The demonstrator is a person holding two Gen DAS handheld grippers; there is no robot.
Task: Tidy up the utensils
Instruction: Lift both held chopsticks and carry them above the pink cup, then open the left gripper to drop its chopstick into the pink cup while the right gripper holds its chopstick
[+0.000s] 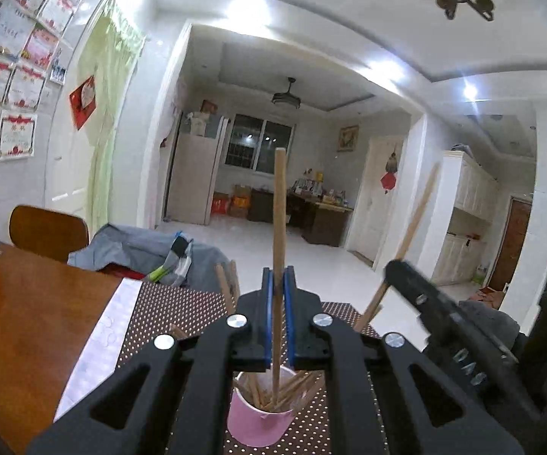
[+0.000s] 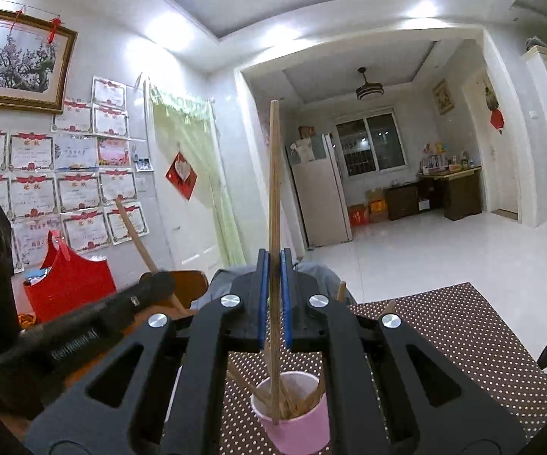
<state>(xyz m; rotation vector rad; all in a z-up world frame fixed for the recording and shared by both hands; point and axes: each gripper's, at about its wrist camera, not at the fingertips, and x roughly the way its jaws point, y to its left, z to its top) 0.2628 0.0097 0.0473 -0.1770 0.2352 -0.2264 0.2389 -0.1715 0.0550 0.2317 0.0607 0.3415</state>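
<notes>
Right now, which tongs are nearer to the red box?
Left. The left tongs sit between the red box and the right tongs, which are farther right.

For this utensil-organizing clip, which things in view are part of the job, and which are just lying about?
Part of the job:
- left tool, shut on a chopstick
- right tool, shut on a second chopstick
- pink cup holding more chopsticks
- dotted mat under the cup

Lying about:
- grey clothes
- wooden chair
- red box
- wooden table
</notes>
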